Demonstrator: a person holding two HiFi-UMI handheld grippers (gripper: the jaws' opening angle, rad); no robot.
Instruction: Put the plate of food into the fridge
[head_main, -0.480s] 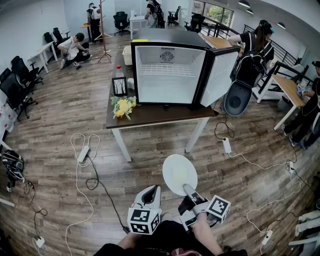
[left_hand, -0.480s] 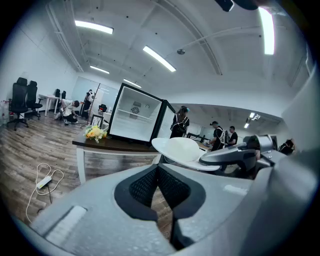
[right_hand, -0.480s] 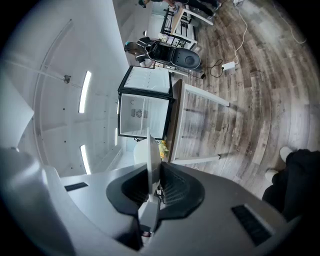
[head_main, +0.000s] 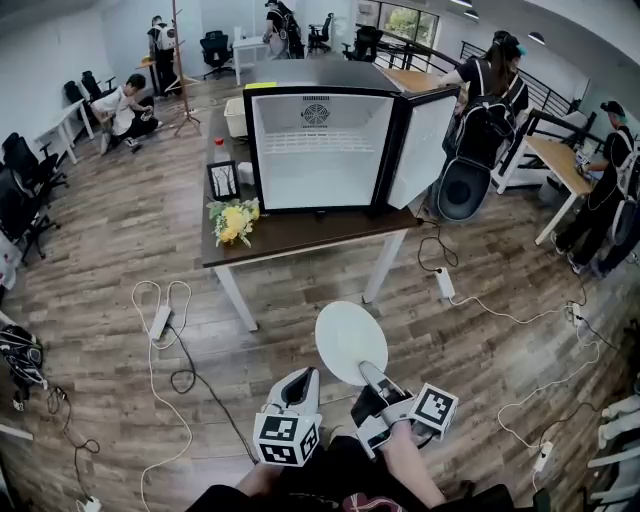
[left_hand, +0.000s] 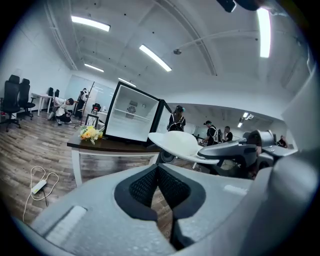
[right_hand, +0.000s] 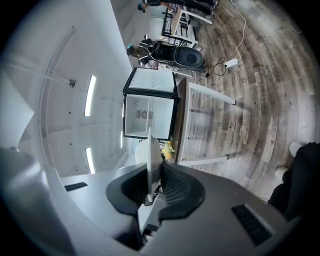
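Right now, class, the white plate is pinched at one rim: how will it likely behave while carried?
The plate looks rigid, so it probably won't flex. Gripped only at its near rim by the right gripper, it may tilt. Its smooth surface could slip.

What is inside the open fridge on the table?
The fridge shows only a wire shelf and a rear fan vent. The door is too oblique to judge its inner side.

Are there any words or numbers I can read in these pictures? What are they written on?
No text can be read anywhere.
Yellow sticker on top of the fridge: too small to read.
Picture frame on the table: too blurred.
Cubes on the left gripper and right gripper: only black-and-white square patterns, no letters.
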